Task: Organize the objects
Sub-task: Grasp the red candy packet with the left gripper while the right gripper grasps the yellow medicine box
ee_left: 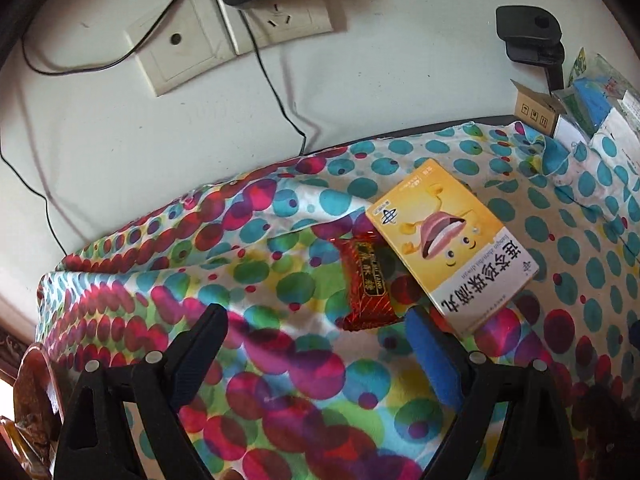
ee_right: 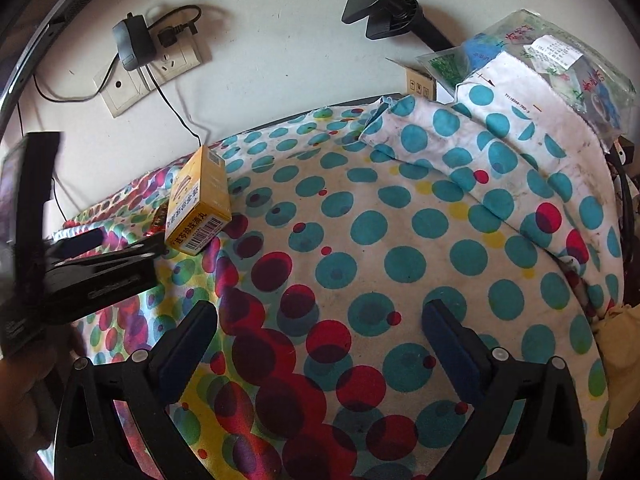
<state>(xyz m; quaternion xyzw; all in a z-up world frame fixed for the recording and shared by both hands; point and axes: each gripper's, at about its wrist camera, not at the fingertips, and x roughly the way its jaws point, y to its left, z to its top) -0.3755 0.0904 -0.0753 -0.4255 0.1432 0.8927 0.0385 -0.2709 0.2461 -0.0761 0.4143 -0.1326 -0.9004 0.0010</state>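
We hold the left claw [ee_left: 316,320] spread wide just above the dotted cloth [ee_left: 280,392] that covers the bench, with nothing between its fingers. Just ahead of it lies a red foil snack packet [ee_left: 366,284], close to the blue pad of the right-hand finger [ee_left: 430,356], though we cannot tell if they touch. The yellow medicine box [ee_left: 452,240] lies flat beside the packet, its near long edge overlapping the packet's right side; a cartoon figure and black Chinese lettering show on its top face.

Our right claw [ee_right: 320,322] is also spread apart and empty, hanging over a stretch of cloth with teal and dark red dots. From its camera we see the yellow box [ee_right: 200,200] off to the upper left with its barcode end towards us, and the left claw's black body [ee_right: 92,276] reaching in just below and beside it. A sliver of the red packet [ee_right: 160,220] peeks out at the box's left.

On the white wall [ee_left: 100,140] behind sit a socket plate [ee_left: 224,36] with a black adapter [ee_right: 130,42] plugged in and a thin cable trailing down. In the far right corner a small cardboard box [ee_left: 538,112], clear plastic bags [ee_right: 560,56] and a black clamp mount [ee_right: 380,10] are grouped together.
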